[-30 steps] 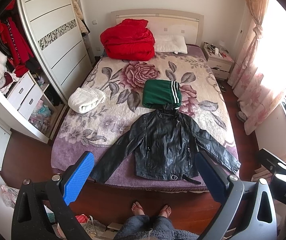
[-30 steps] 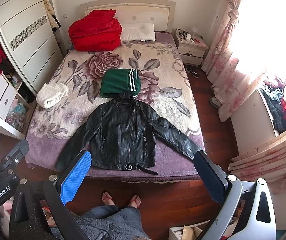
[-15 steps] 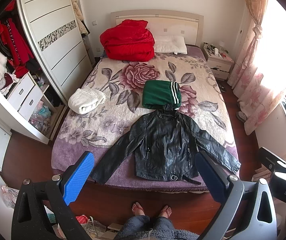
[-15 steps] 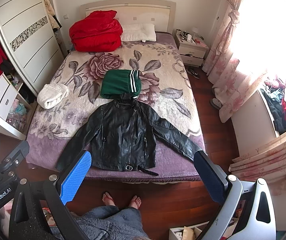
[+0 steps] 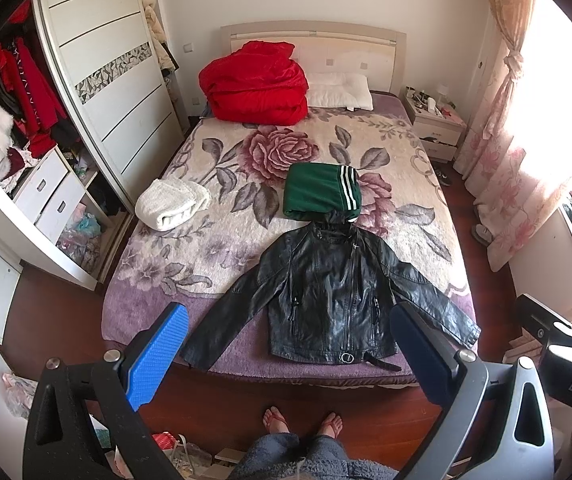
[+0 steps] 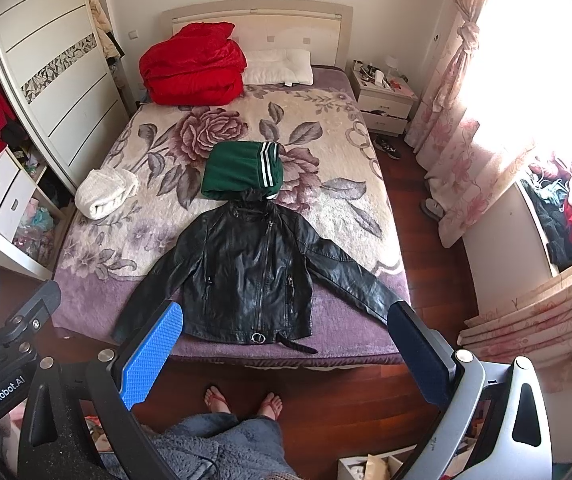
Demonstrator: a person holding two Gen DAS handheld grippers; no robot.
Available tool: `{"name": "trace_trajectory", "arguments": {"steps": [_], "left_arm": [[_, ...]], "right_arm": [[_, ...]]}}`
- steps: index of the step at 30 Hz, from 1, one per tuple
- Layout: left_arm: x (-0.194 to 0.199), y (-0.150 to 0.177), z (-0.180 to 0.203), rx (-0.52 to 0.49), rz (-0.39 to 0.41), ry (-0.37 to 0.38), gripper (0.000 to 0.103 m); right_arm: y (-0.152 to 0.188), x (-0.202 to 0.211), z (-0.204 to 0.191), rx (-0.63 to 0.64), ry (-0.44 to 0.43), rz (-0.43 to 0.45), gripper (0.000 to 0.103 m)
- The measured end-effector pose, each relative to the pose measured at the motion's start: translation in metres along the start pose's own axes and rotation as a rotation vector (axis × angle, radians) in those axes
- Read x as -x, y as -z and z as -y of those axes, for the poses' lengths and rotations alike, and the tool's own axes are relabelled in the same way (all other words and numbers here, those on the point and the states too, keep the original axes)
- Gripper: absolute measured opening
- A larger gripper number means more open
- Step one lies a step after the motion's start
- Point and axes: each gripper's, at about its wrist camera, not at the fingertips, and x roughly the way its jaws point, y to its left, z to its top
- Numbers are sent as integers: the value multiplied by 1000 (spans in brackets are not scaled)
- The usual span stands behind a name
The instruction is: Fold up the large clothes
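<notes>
The left gripper (image 5: 286, 356) and the right gripper (image 6: 286, 354) both hang spread wide and hold nothing, well short of the bed (image 5: 158, 312). Ahead of them a black leather jacket (image 5: 326, 300) lies flat near the foot edge — zipped front up, sleeves angled outward. Just beyond its collar sits a folded green garment (image 5: 318, 192) — the two touch.

Daylight from blown-out window (image 6: 526, 60) at right; sharp focus, fisheye-warped edges
</notes>
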Motion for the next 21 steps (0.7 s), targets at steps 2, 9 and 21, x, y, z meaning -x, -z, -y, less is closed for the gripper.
{"name": "trace_trajectory", "arguments": {"steps": [2, 9, 21], "left_arm": [[0, -1, 1, 0, 0, 1, 103], [0, -3, 4, -1, 0, 3, 103], [-43, -24, 2, -41, 46, -11, 103]], "right_arm": [[-3, 1, -3, 2, 2, 1, 103], [3, -2, 0, 0, 1, 1, 103], [-25, -27, -4, -79, 15, -11, 103]]}}
